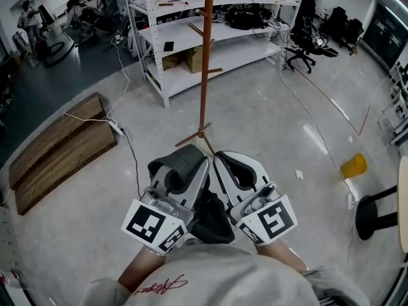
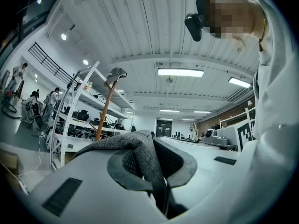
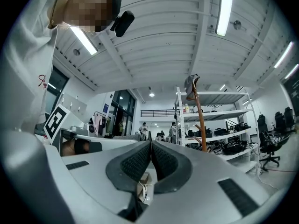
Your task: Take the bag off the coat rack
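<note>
Head view, nearest first: left tongs (image 1: 195, 168) and right tongs (image 1: 222, 162) sit side by side close against the person's body, tips toward the coat rack (image 1: 204, 62).

Left tongs: closed on a fold of grey fabric. This is the bag (image 1: 183, 160), which drapes over the tip, while a darker part hangs down between the two tools. The left gripper view agrees, showing the pads clamped on the grey weave with the cloth running up and over one jaw.

Right tongs: the right gripper view shows the jaws together, pads meeting along their length, with nothing pinched between them. A small tan tag (image 3: 141, 181) on a white cord sits in the gap behind the pads.

Location of the bag: off the rack and well apart from it, held at the person's front.

Beyond the tongs the coat rack stands upright on the pale floor (image 1: 255, 126) — a thin brown pole on crossed feet. The left gripper view shows a grey cap (image 2: 115, 73) on its top. Wooden boards (image 1: 57, 148) lie on the floor at left. At right are a yellow cup (image 1: 354, 166) and, near it, a black stool (image 1: 376, 212). Behind the rack stands white shelving (image 1: 191, 37) loaded with dark gear. Office chairs (image 1: 309, 37) are farthest, at upper right.
</note>
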A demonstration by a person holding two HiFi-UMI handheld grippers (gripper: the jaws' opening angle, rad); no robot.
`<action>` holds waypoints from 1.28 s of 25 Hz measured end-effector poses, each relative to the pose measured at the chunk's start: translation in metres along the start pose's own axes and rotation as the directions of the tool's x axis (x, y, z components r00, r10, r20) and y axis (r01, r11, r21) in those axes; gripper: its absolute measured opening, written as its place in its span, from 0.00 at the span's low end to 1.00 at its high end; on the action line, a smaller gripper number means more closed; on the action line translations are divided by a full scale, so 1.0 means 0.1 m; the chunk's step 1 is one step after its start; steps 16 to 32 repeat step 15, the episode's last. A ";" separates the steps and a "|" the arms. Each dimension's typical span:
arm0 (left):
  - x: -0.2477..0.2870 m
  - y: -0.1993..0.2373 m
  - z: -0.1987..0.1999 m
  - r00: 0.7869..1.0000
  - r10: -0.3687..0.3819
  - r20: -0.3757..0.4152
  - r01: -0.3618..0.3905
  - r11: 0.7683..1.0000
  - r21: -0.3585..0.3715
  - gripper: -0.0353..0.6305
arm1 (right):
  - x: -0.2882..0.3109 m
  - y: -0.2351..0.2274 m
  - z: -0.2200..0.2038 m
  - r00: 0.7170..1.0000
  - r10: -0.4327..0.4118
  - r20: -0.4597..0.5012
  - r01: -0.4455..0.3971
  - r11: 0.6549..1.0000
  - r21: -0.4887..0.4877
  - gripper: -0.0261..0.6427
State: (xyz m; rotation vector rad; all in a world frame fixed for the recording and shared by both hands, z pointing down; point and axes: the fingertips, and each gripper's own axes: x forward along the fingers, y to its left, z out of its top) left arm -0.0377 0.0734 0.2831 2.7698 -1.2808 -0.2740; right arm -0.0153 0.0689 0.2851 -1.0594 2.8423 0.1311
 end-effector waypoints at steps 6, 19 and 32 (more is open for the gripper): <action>0.03 -0.04 -0.05 1.000 -0.019 -0.004 0.019 1.000 -0.001 0.11 | 0.01 -0.01 -0.02 1.000 0.004 0.005 -0.004 1.000 -0.015 0.07; 0.06 0.02 0.02 1.000 -0.007 0.012 0.007 0.999 0.032 0.11 | 0.06 -0.02 0.02 1.000 0.006 0.020 -0.005 0.999 -0.040 0.07; 0.06 0.02 0.02 1.000 -0.007 0.012 0.007 0.999 0.032 0.11 | 0.06 -0.02 0.02 1.000 0.006 0.020 -0.005 0.999 -0.040 0.07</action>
